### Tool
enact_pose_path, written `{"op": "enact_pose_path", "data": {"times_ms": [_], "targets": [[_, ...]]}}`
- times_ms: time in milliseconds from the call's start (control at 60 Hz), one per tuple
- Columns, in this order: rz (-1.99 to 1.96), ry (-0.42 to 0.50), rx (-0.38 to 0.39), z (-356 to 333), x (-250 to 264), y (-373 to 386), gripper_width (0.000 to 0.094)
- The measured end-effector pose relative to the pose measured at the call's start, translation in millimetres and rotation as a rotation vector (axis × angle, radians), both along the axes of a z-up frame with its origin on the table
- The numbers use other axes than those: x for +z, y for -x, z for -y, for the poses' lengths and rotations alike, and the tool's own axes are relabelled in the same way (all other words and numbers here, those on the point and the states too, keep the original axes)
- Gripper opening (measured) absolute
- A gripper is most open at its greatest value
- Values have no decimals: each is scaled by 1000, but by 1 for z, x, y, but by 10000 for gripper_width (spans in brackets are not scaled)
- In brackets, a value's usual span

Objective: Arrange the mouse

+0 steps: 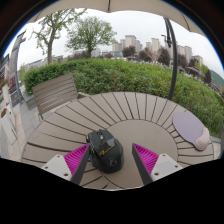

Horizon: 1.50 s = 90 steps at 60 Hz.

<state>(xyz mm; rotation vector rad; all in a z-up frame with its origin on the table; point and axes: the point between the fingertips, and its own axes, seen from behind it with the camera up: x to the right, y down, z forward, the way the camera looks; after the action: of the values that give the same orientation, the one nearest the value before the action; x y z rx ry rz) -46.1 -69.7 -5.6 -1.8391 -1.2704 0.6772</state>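
Observation:
A black computer mouse (104,150) lies on a round slatted wooden table (120,112). It stands between my gripper's (111,160) two fingers, close to the left pink pad (77,157), with a clear gap to the right pink pad (147,157). The fingers are open and the mouse rests on the table. A grey mouse pad with a pink wrist rest (191,128) lies on the table beyond the right finger.
A slatted wooden chair (52,92) stands at the table's far left. A green hedge (120,72) runs behind the table, with a dark pole (168,50), trees and buildings beyond. The table's rim (30,152) is near on the left.

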Motion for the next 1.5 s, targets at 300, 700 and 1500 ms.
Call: {"op": "enact_pose_path", "data": {"times_ms": [300, 700, 1500], "targets": [[-7, -2, -12, -16, -4, 24, 820], [12, 23, 15, -18, 24, 34, 563], [3, -62, -299, -382, 64, -62, 440]]}}
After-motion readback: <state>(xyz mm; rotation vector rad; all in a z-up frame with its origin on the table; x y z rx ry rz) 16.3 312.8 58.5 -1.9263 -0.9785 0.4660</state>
